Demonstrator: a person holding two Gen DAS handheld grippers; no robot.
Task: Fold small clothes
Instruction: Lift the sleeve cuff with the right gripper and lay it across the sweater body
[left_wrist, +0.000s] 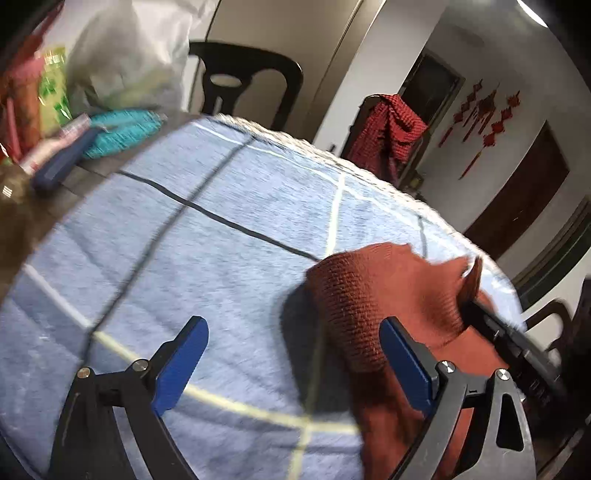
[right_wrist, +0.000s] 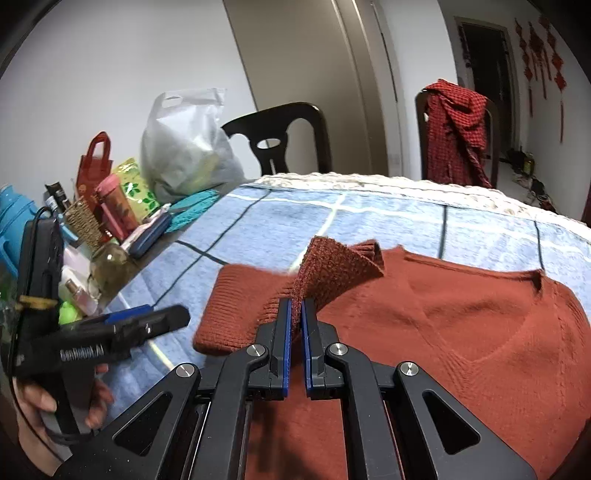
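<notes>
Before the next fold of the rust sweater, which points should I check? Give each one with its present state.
1. right gripper shut on the sweater sleeve: ok.
2. left gripper open and empty: ok.
3. Sleeve lifted off the sweater: ok.
4. Sweater body flat on the blue checked cloth: ok on the visible part.
5. Table clutter away from the sweater: ok.
6. Cuff edge lined up for the fold: cannot tell.
</notes>
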